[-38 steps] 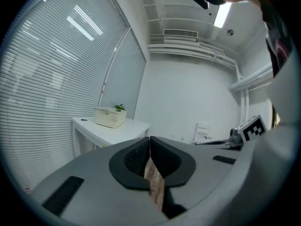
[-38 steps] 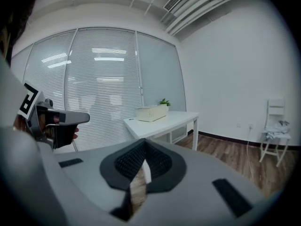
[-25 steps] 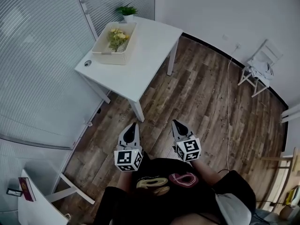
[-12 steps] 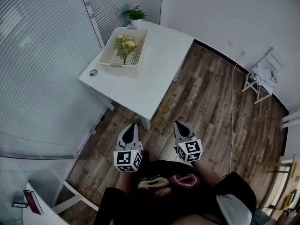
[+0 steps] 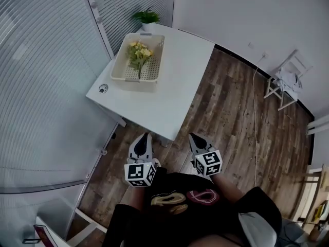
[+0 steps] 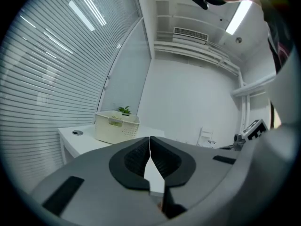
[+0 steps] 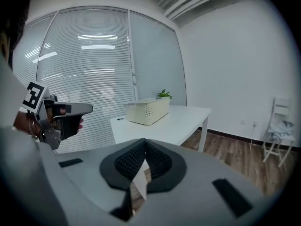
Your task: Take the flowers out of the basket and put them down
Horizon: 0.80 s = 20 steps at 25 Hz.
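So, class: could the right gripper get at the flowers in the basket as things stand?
Probably not yet: the right gripper, jaws shut, is over the floor short of the table, and the flowers lie in the basket further across it. Nothing blocks the way.

Flowers [image 5: 139, 52] in basket [image 5: 156, 66] — on table [image 5: 177, 78]

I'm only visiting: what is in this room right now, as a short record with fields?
table: white
basket: cream, on the table's far end
flowers: yellow, inside the basket
potted plant: table's far corner
left gripper: shut, empty, short of the table
right gripper: shut, empty, short of the table
folding chair: white, far right
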Motion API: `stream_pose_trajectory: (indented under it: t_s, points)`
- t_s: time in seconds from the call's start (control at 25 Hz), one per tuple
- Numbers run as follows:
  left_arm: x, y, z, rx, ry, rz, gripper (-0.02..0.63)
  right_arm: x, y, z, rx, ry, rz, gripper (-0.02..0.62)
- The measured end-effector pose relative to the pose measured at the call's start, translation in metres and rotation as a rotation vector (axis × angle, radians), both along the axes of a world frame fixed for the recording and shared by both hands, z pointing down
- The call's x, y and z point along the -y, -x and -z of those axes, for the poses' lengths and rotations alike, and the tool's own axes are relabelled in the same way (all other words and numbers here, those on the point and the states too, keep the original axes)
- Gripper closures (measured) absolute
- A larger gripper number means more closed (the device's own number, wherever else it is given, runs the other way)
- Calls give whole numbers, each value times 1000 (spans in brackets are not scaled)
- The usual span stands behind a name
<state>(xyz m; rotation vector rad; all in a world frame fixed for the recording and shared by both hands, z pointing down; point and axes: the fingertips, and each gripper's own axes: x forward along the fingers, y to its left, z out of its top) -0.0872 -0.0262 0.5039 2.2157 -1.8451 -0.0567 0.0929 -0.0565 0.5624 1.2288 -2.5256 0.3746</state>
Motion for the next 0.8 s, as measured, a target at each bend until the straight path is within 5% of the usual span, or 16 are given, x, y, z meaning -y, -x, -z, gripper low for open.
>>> stream_pose_trajectory:
  t_s: [0.44,0.8]
  points:
    - [47,61,4,28,-4,-19,588,58,51,19,81,26,-54,584]
    - [63,73,3,2,16,-37,588,87,72,46,117,-5,-99,581]
